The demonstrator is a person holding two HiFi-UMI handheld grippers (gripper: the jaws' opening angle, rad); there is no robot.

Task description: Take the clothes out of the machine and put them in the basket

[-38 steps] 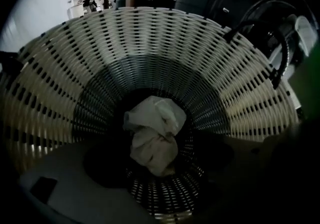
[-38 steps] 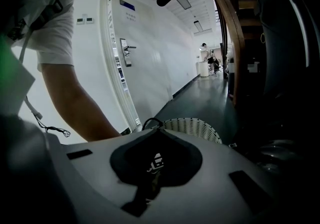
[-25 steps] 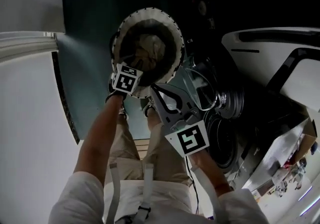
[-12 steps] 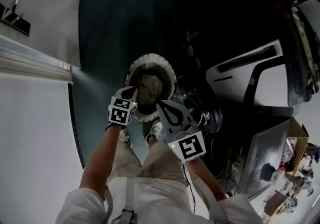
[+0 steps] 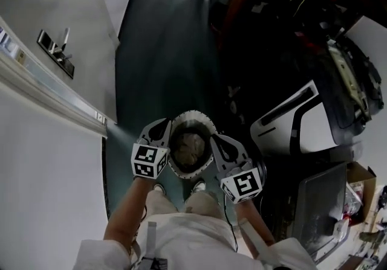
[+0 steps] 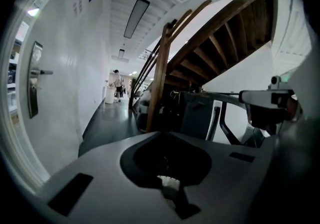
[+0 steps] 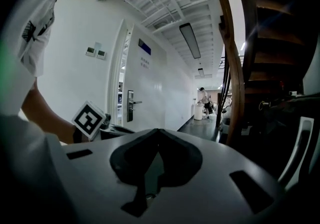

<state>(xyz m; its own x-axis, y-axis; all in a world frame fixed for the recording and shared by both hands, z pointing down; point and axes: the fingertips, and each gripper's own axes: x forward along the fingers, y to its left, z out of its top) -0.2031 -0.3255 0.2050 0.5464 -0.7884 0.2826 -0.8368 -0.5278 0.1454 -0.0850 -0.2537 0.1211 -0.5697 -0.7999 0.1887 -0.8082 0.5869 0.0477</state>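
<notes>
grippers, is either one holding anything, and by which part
Nothing is held. The left gripper and the right gripper both have their fingers closed together with nothing between them.

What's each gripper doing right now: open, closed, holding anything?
Left gripper: closed, holding nothing.
Right gripper: closed, holding nothing.
</notes>
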